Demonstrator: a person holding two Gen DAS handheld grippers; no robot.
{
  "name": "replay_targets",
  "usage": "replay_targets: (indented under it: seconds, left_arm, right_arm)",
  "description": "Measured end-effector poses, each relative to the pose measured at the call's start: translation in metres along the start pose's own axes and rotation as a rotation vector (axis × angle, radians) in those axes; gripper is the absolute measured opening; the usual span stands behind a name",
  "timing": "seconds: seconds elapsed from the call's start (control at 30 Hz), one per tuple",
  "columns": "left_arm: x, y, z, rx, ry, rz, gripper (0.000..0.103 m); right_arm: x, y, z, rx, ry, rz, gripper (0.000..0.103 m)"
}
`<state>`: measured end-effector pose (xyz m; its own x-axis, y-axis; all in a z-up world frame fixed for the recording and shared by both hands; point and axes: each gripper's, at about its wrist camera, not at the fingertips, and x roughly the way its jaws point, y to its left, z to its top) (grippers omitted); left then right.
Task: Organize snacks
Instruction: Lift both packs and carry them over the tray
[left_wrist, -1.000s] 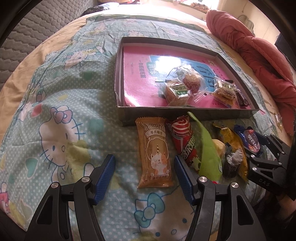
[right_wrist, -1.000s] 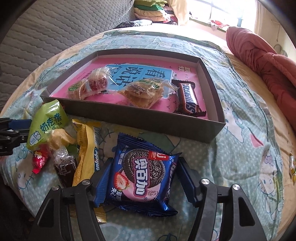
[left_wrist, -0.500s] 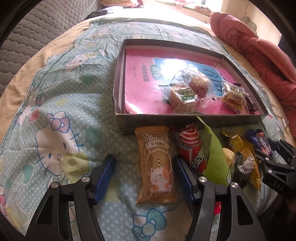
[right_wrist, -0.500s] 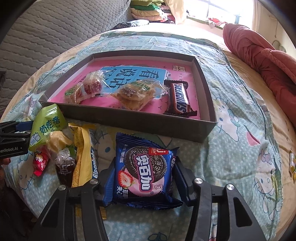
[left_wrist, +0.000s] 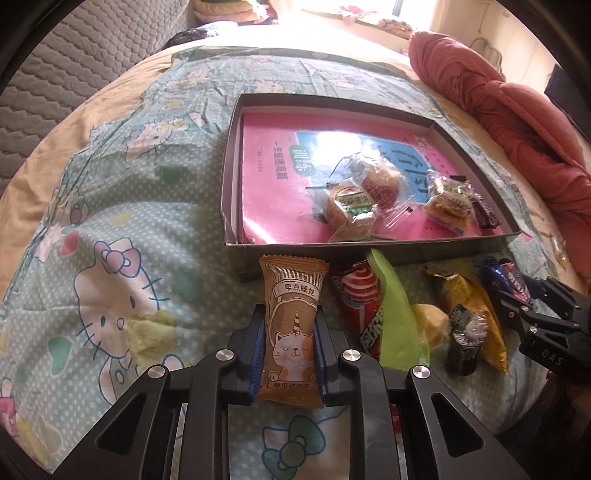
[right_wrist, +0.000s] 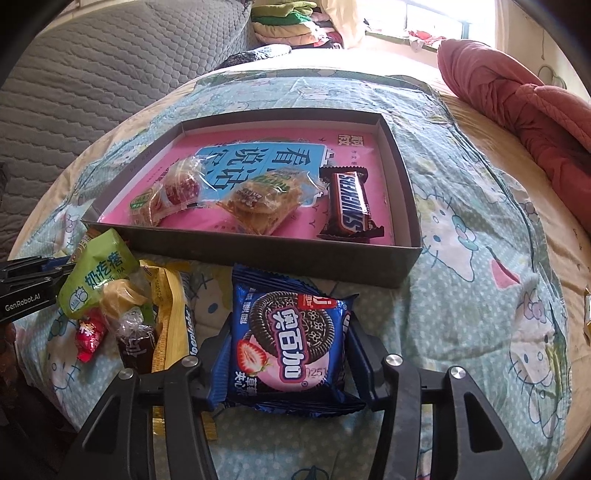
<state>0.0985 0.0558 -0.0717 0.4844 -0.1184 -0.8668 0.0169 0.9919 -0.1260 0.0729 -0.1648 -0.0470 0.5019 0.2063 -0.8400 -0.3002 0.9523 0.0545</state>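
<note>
My left gripper is shut on a brown cat-print snack pack lying on the bedspread, just in front of the grey box. My right gripper is shut on a blue Oreo pack, in front of the same box. The box has a pink book in its bottom and holds wrapped pastries and a Snickers bar. Between the grippers lie a green pack, a red pack, a yellow pack and a small dark candy.
The Hello Kitty bedspread is soft and uneven. A red blanket is heaped at the far right. A grey quilted headboard stands at the left. A small wrapped sweet lies at the bed's right edge.
Both grippers have closed: the left onto the cat-print pack, the right onto the Oreo pack. Both have moved slightly forward toward the box.
</note>
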Motion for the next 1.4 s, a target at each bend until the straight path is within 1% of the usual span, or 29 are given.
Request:
replay_targets:
  seconds: [0.23, 0.53, 0.9, 1.23, 1.4]
  left_arm:
    - [-0.008, 0.006, 0.000, -0.041, -0.009, -0.031, 0.023]
    - [-0.030, 0.009, 0.001, -0.061, -0.059, -0.036, 0.023]
    - [-0.047, 0.008, 0.006, -0.058, -0.105, -0.020, 0.023]
    - [-0.057, 0.007, 0.009, -0.049, -0.154, -0.005, 0.023]
    - [-0.059, 0.007, 0.010, -0.056, -0.164, -0.004, 0.023]
  right_arm:
    - [-0.007, -0.003, -0.001, 0.018, -0.014, 0.022, 0.054]
    - [-0.021, 0.000, 0.000, 0.012, -0.065, 0.048, 0.054]
    - [-0.034, 0.002, 0.010, 0.016, -0.135, 0.068, 0.054]
    - [-0.041, 0.000, 0.016, 0.021, -0.176, 0.088, 0.054]
    - [-0.042, -0.005, 0.020, 0.035, -0.192, 0.092, 0.054]
